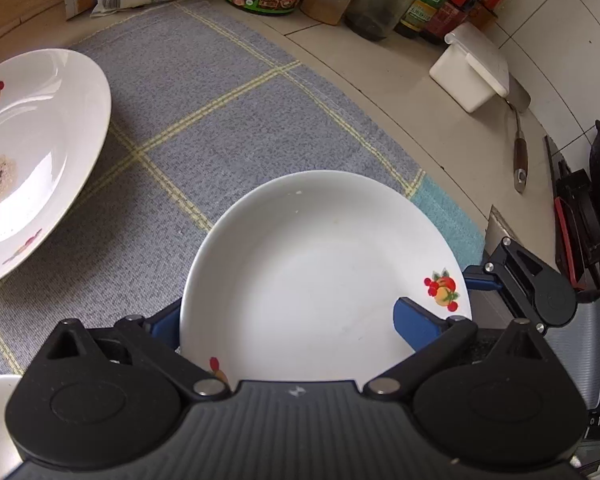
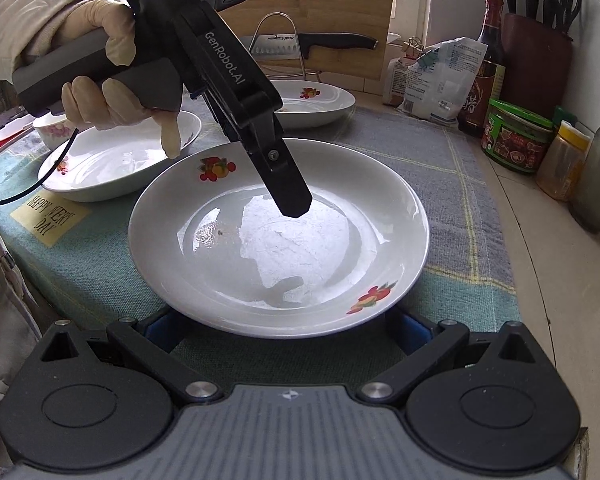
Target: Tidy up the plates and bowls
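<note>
- Closest to my left wrist lens sat the left tongs [image 1: 292,320], spread wide, with the fruit-print plate [image 1: 320,272] filling the lower centre of the frame between the blue fingers [image 1: 416,324].
- One finger lay over the plate's right rim; the other was half hidden behind its left edge.
- From the right wrist view I saw the left tongs [image 2: 296,204] angled down from the upper left, the dark tip over the plate's basin; I could not tell whether it touched.
- A gloved hand [image 2: 112,80] gripped the handle at the upper left.
- I had the right tongs [image 2: 286,328] wide as well, at the bottom centre, the fingers partly hidden under the near rim of the fruit-print plate [image 2: 278,236].
- That plate rested on a grey checked mat [image 1: 220,88] covering the counter [image 1: 400,92].
- In the left wrist view, a second plate [image 1: 40,152] with a speckled smear lay at the left edge, well apart.
- Two more plates [image 2: 112,160] showed at the upper left of the right wrist view, with a small bowl [image 2: 50,128] beyond.
- Jars, among them a green-lidded jar [image 2: 516,140], lined the right side.
</note>
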{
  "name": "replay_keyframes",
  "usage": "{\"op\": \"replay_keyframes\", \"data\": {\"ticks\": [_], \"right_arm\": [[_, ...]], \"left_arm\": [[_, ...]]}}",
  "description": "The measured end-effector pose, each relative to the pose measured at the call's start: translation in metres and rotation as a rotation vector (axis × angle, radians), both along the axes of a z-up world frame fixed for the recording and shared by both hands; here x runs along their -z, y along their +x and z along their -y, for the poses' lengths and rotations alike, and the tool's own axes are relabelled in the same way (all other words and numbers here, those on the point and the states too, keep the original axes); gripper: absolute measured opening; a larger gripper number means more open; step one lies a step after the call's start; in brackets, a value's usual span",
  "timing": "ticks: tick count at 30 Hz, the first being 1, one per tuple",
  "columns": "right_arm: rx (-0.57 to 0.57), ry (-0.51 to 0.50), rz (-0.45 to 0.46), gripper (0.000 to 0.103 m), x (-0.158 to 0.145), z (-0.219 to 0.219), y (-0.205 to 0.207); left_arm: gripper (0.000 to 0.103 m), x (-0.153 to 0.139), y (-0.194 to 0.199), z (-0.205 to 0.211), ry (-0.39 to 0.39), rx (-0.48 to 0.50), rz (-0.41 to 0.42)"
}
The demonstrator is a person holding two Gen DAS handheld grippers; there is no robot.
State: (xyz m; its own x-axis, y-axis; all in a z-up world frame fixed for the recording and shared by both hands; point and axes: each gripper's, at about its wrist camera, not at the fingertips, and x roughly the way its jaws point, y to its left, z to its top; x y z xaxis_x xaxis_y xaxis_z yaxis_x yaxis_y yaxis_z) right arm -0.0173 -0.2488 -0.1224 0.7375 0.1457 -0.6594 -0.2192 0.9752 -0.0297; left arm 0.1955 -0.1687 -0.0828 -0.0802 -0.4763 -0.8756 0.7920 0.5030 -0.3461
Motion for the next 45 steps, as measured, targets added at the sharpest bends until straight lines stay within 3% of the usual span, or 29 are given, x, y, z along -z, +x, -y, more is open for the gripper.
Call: {"op": "replay_keyframes", "data": {"ticks": [6, 15, 32, 45], "right_arm": [[0.025, -0.002, -0.004, 0.103, 0.000, -0.002, -0.002], [-0.040, -0.001, -0.002, 0.103, 0.000, 0.002, 0.003], [-0.085, -0.007, -0.028, 0.103, -0.003, 0.001, 0.010], [-0.075, -0.015, -0.064, 0.103, -0.006, 0.000, 0.014]], "left_arm": [[0.102, -0.001, 0.009, -0.002, -0.012, 0.026, -0.051], [0.100, -0.003, 0.000, 0.008, 0.055, 0.151, -0.004], [0.094, -0.005, 0.015, 0.010, 0.062, 0.163, -0.083], [0.093, -0.005, 0.014, 0.012, 0.070, 0.177, -0.077]]}}
